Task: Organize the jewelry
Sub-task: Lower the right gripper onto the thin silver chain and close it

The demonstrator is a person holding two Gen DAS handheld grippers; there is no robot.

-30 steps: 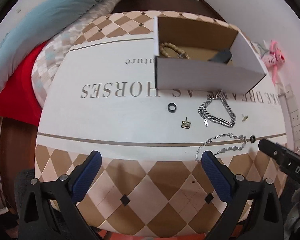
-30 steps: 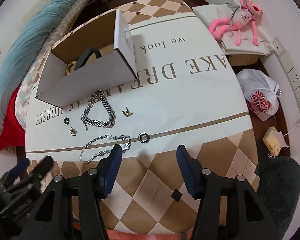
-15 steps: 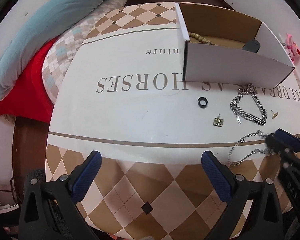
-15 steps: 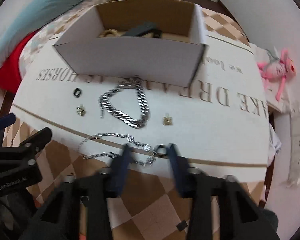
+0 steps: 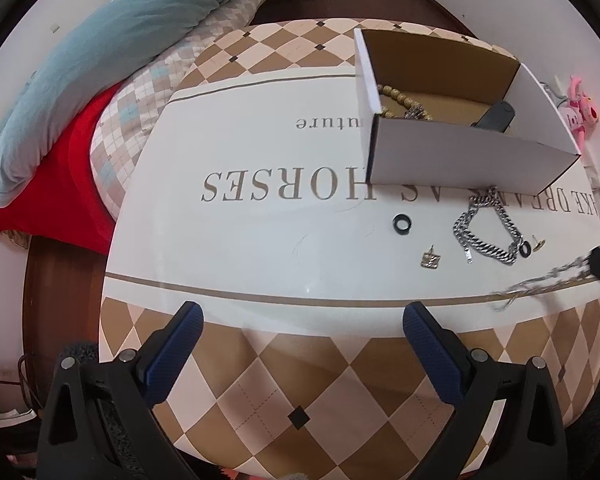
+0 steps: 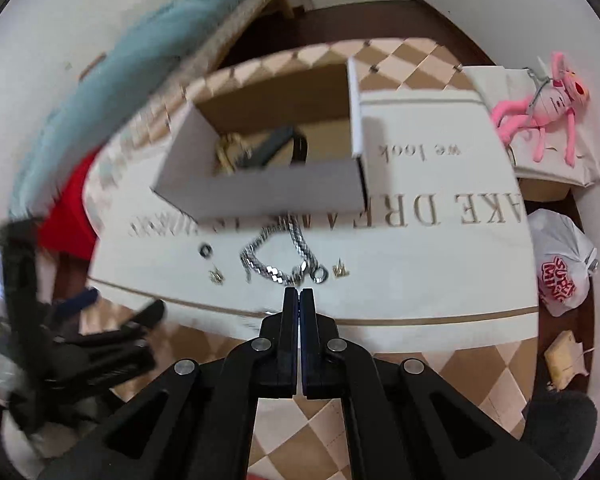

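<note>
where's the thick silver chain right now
In the left wrist view, the thick silver chain lies looped on the white cloth at right, just in front of the white box, between two black rings.

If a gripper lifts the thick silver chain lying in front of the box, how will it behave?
The thick silver chain is made of linked pieces, so it would probably sag and swing. Its chunky metal links suggest it is heavy for its size, and polished metal could slip.

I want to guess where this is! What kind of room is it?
Probably a bedroom at home: a bed with a blue quilt beside the table, and a pink plush toy by the wall.
</note>
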